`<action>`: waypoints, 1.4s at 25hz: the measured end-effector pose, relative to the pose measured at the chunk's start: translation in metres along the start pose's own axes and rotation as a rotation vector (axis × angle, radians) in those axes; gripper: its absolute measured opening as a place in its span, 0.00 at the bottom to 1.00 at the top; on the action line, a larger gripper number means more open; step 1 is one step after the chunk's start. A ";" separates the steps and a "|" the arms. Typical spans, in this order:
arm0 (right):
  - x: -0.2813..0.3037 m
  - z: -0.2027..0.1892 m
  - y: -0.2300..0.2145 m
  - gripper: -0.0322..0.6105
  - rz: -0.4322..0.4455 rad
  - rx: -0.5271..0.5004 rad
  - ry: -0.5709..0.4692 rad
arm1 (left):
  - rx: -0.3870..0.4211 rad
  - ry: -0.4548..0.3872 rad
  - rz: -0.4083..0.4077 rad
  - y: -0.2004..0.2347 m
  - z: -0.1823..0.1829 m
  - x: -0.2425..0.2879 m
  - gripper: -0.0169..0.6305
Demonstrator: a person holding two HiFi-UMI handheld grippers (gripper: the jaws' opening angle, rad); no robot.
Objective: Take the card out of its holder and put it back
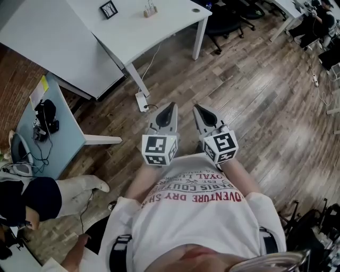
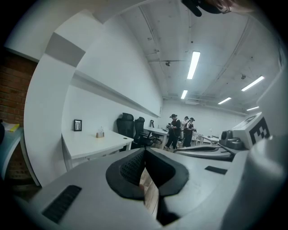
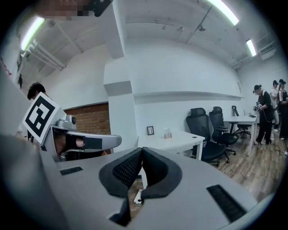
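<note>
On the white table [image 1: 133, 32] far ahead stands a small card holder [image 1: 150, 9] with a pale card upright in it, next to a little black frame [image 1: 109, 9]. The left gripper view shows the holder [image 2: 100, 133] and frame [image 2: 78, 125] small and distant, as does the right gripper view, holder [image 3: 168, 133] beside frame [image 3: 150, 130]. My left gripper [image 1: 171, 108] and right gripper [image 1: 197, 108] are held side by side in front of my chest, over the wooden floor. Both are shut with nothing between the pads [image 2: 130, 168] [image 3: 123, 168].
A power strip [image 1: 142, 101] lies on the floor under the table's leg. A teal side table [image 1: 53, 122] with cables stands at the left, and a seated person [image 1: 32, 199] is at the lower left. Office chairs [image 1: 223, 21] and standing people [image 2: 180, 130] are further back.
</note>
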State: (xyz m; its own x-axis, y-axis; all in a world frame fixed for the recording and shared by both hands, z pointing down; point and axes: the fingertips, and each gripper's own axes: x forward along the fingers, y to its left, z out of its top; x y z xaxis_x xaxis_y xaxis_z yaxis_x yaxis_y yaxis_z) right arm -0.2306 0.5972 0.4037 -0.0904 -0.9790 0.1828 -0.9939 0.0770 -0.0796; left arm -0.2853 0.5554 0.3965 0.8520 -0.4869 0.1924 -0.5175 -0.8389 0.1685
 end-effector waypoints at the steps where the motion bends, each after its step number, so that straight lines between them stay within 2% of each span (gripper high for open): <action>1: 0.003 0.000 -0.003 0.09 0.003 0.002 0.004 | -0.007 0.004 0.003 0.003 -0.001 0.004 0.06; 8: 0.023 -0.017 -0.033 0.09 0.019 0.023 0.048 | -0.053 0.046 0.030 0.016 -0.018 0.036 0.06; 12: 0.047 -0.013 -0.062 0.09 0.051 0.047 0.052 | -0.069 0.057 0.060 0.029 -0.016 0.066 0.06; 24: 0.156 0.029 -0.186 0.09 0.196 0.069 0.073 | -0.113 0.043 0.207 0.063 0.035 0.198 0.06; 29: 0.199 0.043 -0.231 0.09 0.288 0.030 0.107 | -0.117 0.013 0.270 0.076 0.058 0.264 0.06; 35: 0.231 0.039 -0.275 0.09 0.326 0.039 0.131 | -0.127 0.013 0.317 0.085 0.063 0.312 0.06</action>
State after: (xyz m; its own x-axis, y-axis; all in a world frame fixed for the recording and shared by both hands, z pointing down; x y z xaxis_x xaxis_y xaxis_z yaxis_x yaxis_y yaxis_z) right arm 0.0244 0.3428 0.4301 -0.4121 -0.8716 0.2657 -0.9086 0.3714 -0.1910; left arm -0.0584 0.3167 0.4102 0.6465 -0.7147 0.2669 -0.7629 -0.6090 0.2170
